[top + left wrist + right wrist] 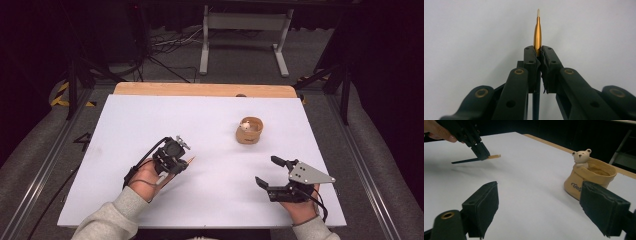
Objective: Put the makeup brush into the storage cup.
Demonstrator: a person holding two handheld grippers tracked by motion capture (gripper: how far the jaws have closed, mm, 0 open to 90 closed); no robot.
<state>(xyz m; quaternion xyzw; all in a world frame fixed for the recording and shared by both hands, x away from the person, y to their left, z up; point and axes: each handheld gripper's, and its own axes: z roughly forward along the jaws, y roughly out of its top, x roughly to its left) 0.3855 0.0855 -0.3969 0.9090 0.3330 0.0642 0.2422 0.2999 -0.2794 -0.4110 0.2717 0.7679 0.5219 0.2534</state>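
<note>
The brush [537, 33] – gold ferrule, pale tip, dark handle – is pinched between the jaws of the left gripper [537, 53], which are pressed together on it just behind the ferrule. In the left gripper view the tip points straight away from the jaws over the white table [210, 200]. In the right gripper view the brush is held above the tabletop, handle trailing back and slightly down, clear of the surface. The left hand [147, 177] carries this gripper at the left-centre of the table.

The right gripper [272, 172] sits near the front right edge – jaws spread, nothing between them. The tan bear-figure pot [249, 130] stands upright beyond it, well apart from both grippers.
</note>
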